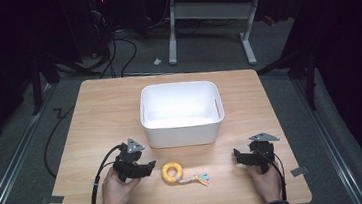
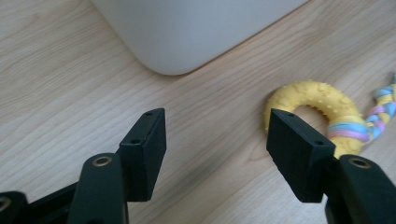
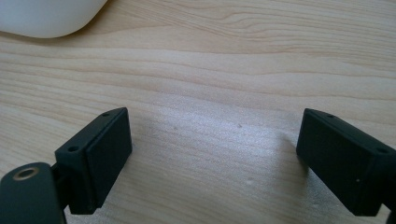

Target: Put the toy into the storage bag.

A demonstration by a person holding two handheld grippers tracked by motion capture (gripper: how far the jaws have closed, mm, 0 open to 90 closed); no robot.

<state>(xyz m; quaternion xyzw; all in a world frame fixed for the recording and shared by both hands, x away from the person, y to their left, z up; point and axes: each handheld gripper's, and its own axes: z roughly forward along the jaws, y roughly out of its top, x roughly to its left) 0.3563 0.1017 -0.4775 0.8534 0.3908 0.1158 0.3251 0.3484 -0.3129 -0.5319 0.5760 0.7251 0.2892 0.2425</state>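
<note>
A yellow knobbly ring toy [image 1: 172,172] with a braided pastel rope tail [image 1: 196,179] lies near the table's front edge, in front of a white bin [image 1: 181,113]. My left gripper [image 1: 147,168] rests on the table just left of the ring, open and holding nothing. In the left gripper view the ring [image 2: 312,105] sits just beyond the right jaw, and the left gripper [image 2: 217,135] points at bare wood below the bin's corner [image 2: 187,32]. My right gripper [image 1: 238,155] stands open at the front right, and its view shows the right gripper [image 3: 212,137] over bare wood.
The light wooden table [image 1: 100,115] stands on grey carpet. The white bin looks bare inside. Cables trail from both grippers off the front edge. A white desk frame [image 1: 211,18] stands on the floor beyond the table.
</note>
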